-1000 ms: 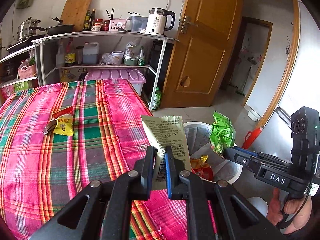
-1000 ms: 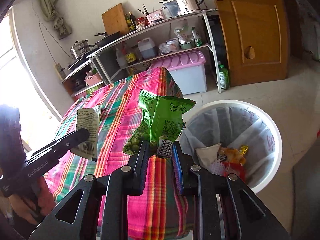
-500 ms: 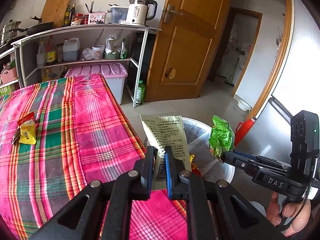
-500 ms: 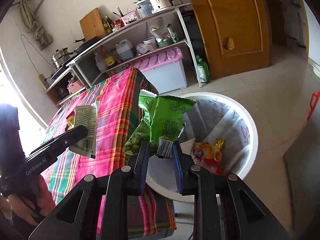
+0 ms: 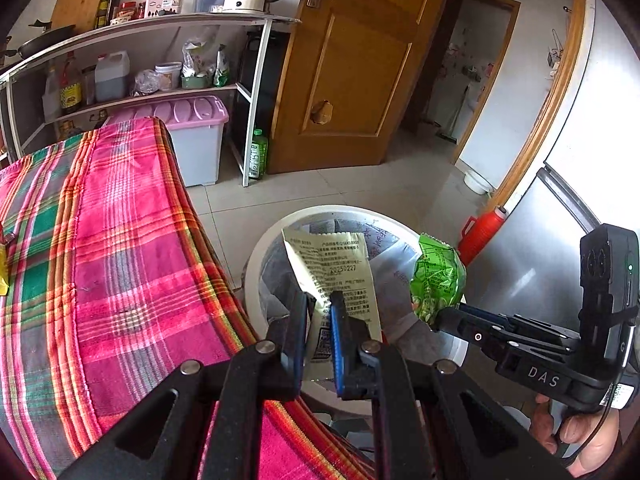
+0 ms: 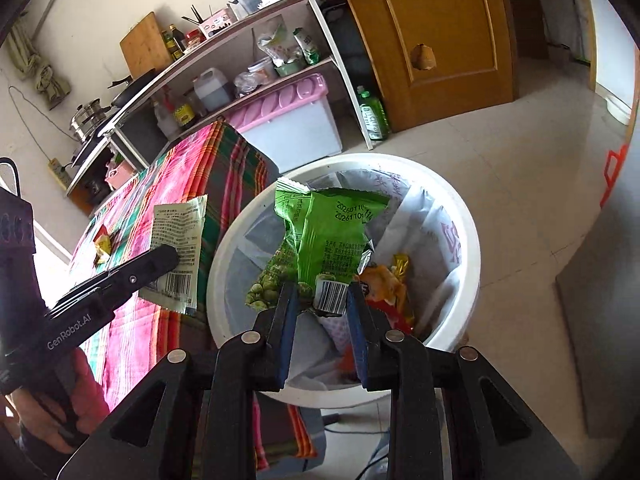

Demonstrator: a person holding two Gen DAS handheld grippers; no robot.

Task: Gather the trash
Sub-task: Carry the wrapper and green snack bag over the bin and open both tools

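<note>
We hold our left gripper [image 5: 318, 300] pinched tight on a pale printed sachet wrapper [image 5: 332, 268], which stands up over the near rim of the white trash bin [image 6: 452, 344]. Our right gripper [image 6: 320, 300] has just been opening its jaws; the green pea snack bag [image 6: 324, 248] sits between them above the bin's mouth, and we cannot tell whether the pads still press it. Inside the lined bin lie orange and red wrappers [image 6: 384, 284]. Left of the bin is the plaid-covered table [image 5: 120, 248], where a yellow packet [image 6: 102, 246] remains. Farther off stand a pink-lidded storage box [image 5: 192, 136], a shelf rack [image 5: 160, 32] and a wooden door [image 5: 352, 72].
</note>
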